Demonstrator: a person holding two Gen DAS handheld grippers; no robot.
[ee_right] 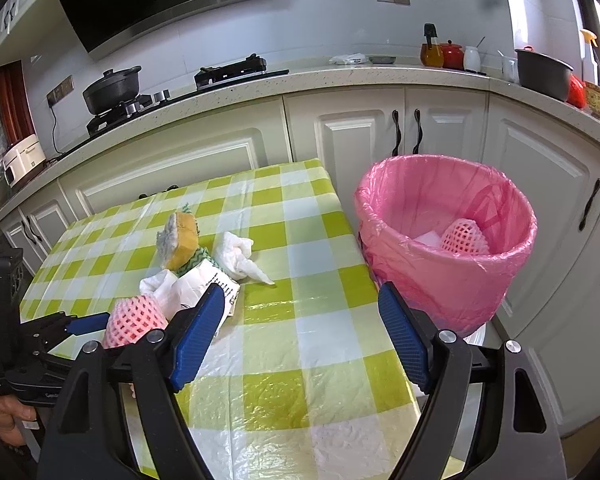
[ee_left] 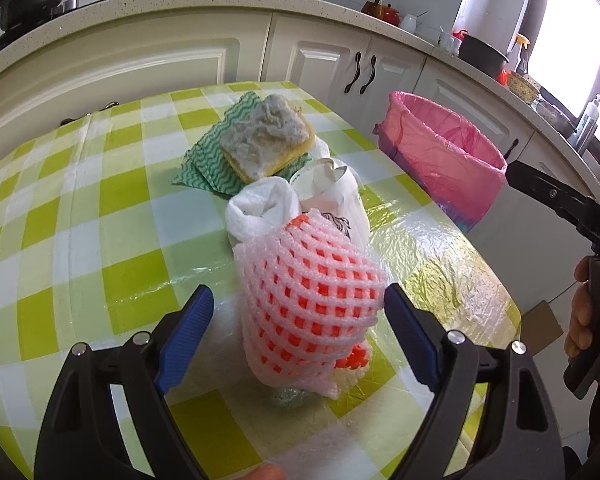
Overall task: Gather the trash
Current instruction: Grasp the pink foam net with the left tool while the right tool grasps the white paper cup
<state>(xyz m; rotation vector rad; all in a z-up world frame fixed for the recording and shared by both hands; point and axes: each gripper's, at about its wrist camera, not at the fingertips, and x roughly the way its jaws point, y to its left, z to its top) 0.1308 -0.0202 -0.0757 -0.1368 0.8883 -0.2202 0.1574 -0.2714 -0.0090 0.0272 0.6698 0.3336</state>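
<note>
A pink foam fruit net (ee_left: pixel 308 296) lies on the green checked table (ee_left: pixel 80 216), between the open fingers of my left gripper (ee_left: pixel 300 300), which does not clamp it. Behind it lie a crumpled white tissue (ee_left: pixel 260 208), a white plastic bag (ee_left: pixel 340 196) and a worn yellow sponge (ee_left: pixel 266 142) on a green cloth (ee_left: pixel 208 164). In the right wrist view the same net (ee_right: pixel 134 320), sponge (ee_right: pixel 180 240) and a second tissue (ee_right: pixel 240 256) show. My right gripper (ee_right: pixel 300 312) is open and empty over the table's right part. The pink-lined bin (ee_right: pixel 448 248) holds another foam net (ee_right: pixel 464 236).
The bin (ee_left: pixel 444 156) stands on the floor off the table's right edge. White kitchen cabinets (ee_right: pixel 360 140) and a counter with a stove, pots (ee_right: pixel 112 88) and jars run behind the table. The right gripper's body (ee_left: pixel 572 216) shows at the right in the left wrist view.
</note>
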